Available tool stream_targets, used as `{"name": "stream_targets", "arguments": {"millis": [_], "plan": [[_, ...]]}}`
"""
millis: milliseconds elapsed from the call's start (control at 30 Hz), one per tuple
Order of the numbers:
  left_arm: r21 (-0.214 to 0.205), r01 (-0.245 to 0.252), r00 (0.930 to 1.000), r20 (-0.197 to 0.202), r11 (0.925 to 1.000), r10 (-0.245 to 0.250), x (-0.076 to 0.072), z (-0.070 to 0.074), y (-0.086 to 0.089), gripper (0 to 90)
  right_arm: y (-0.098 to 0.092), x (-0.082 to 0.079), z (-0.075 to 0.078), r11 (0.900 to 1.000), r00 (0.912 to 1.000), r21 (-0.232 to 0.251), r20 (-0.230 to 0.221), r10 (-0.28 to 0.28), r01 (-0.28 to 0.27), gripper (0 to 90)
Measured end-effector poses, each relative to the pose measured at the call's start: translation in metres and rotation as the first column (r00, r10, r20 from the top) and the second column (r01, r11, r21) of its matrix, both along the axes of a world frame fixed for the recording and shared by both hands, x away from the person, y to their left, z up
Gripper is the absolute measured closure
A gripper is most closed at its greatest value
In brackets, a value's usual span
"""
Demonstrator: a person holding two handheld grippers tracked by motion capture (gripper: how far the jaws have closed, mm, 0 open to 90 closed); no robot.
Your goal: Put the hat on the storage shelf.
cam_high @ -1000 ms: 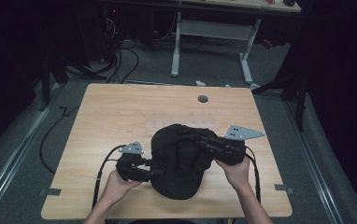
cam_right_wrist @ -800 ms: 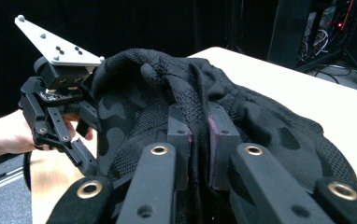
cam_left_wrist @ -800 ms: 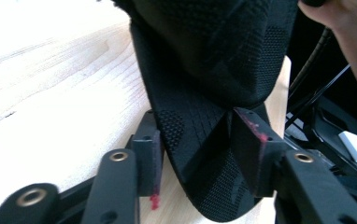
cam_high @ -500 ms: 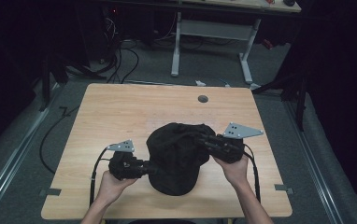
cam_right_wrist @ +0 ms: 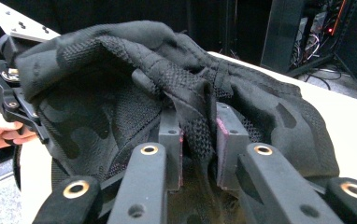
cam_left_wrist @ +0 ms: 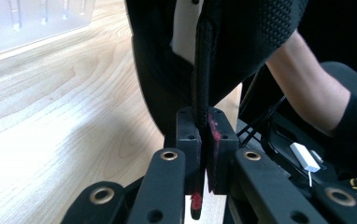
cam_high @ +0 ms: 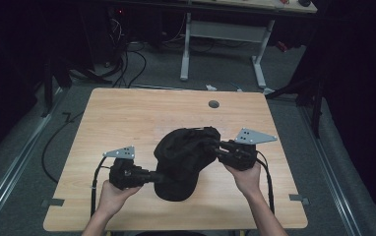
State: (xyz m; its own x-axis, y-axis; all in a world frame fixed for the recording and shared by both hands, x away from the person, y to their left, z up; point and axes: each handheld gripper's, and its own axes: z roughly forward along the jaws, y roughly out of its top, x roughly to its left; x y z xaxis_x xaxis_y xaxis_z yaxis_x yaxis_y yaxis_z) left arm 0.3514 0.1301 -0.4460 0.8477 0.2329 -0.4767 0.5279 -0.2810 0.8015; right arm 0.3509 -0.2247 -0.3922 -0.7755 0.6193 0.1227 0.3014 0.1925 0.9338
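One black cap (cam_high: 183, 160) sits between two hand-held grippers at the near half of a light wooden bench (cam_high: 127, 118). The left hand-held gripper (cam_high: 152, 176) has its jaws closed tight on a thin edge of the cap; the right hand-held gripper (cam_high: 216, 146) pinches a bunched fold of mesh at the cap's far right side. From above, the cap reads as one dark, rounded mound, with a grey three-cornered plate (cam_high: 255, 136) on each tool and a single round hole (cam_high: 213, 104) in the benchtop beyond. The left gripper view adds a narrow stitched band (cam_left_wrist: 203, 60) running up from the jaws and a pale patch (cam_left_wrist: 186, 28) inside the cap. The right gripper view brings out an open-weave mesh (cam_right_wrist: 186, 93) beside smoother patterned fabric (cam_right_wrist: 88, 116), crumpled and soft.
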Motion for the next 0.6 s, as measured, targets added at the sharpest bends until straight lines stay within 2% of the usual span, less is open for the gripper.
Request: {"name": "stream_targets", "arguments": {"millis": [200, 367, 467, 567, 600], "plan": [[-0.025, -0.019, 0.9998, 0.007, 0.9995, 0.019, -0.001, 0.003, 0.002, 86.3, -0.003, 0.002, -0.002, 0.9998, 0.9995, 0.016, -0.032, -0.006, 0.006, 69.1], [-0.031, -0.038, 0.9989, 0.027, 0.9988, 0.039, -0.003, 0.004, 0.004, 86.5, -0.007, 0.006, -0.005, 0.9996, 0.9970, 0.023, -0.076, -0.017, 0.019, 55.1], [-0.029, -0.050, 0.9982, 0.033, 0.9983, 0.051, -0.004, 0.005, 0.006, 86.6, -0.012, 0.006, -0.009, 0.9986, 0.9961, 0.042, -0.084, -0.027, 0.031, 46.2], [-0.030, -0.068, 0.9969, 0.037, 0.9972, 0.069, -0.004, 0.006, 0.009, 86.5, -0.018, 0.003, -0.012, 0.9959, 0.9947, 0.051, -0.074, -0.071, 0.075, 39.2], [-0.033, -0.075, 0.9964, 0.038, 0.9966, 0.076, -0.004, 0.007, 0.009, 86.5, -0.020, 0.003, -0.012, 0.9952, 0.9935, 0.054, -0.083, -0.077, 0.082, 36.0]]}}
